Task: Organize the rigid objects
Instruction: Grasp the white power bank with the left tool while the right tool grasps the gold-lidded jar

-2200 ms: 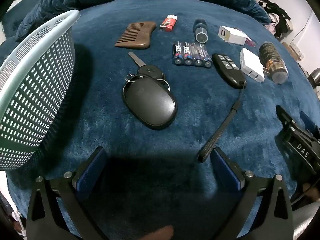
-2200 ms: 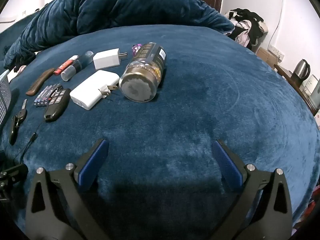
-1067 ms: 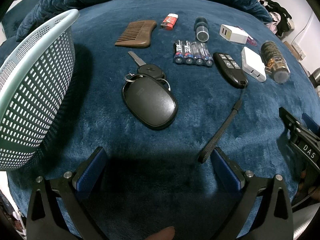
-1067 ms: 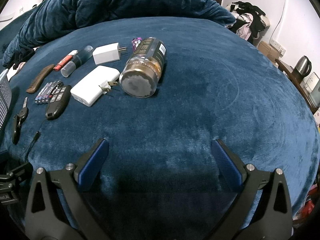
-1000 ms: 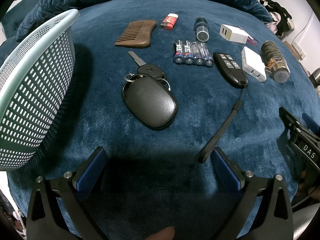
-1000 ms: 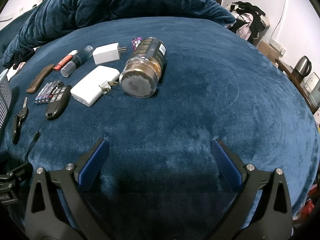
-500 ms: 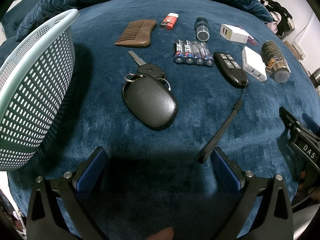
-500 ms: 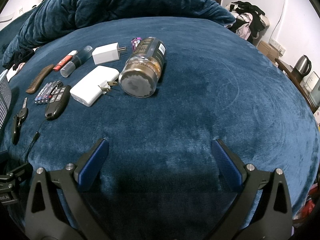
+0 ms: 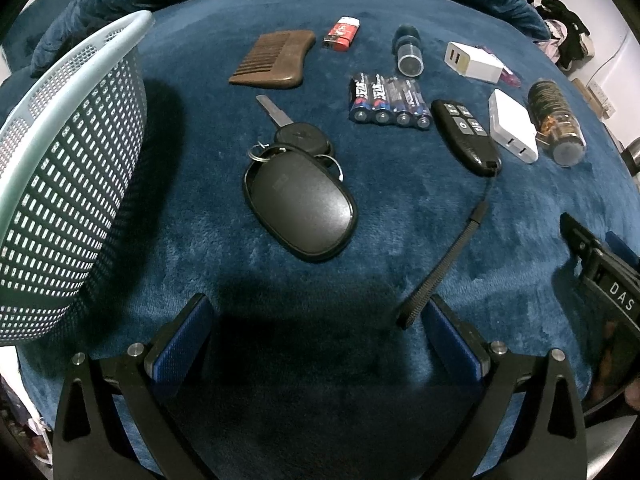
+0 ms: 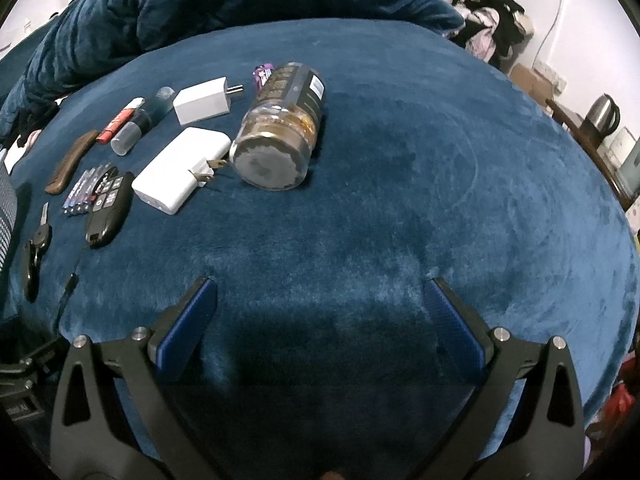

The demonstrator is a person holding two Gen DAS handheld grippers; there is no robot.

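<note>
- Blue plush blanket (image 9: 400, 208) covers the whole work surface; a rumpled duvet of the same colour (image 10: 200, 4) lies beyond it.
- Mesh basket (image 9: 60, 160) stands at the left edge of the left wrist view; its left side and base are cut off, and its inside is not visible.
- Left gripper (image 9: 316, 328) hovers above the blanket with jaws spread wide and nothing between them. The wrist strap (image 9: 440, 268) of the black remote (image 9: 464, 132) ends just beside the right-hand finger; contact cannot be determined.
- Right gripper (image 10: 320, 316) is likewise spread wide above bare blanket, holding nothing.
- Black oval fob (image 9: 300, 204) lies nearest the left gripper and overlaps the head of the car key (image 9: 296, 136).
- Beyond these lie the wooden comb (image 9: 272, 60), red lighter (image 9: 342, 34), battery pack (image 9: 390, 98), small vial (image 9: 408, 52), two white chargers (image 10: 180, 176) (image 10: 204, 100) and a jar on its side (image 10: 284, 128).
- A purple item (image 10: 262, 74) is mostly hidden behind the jar and cannot be identified.
- Compared with the frames of the preceding two seconds, all objects keep their positions and both grippers remain spread; the views shift only slightly.
</note>
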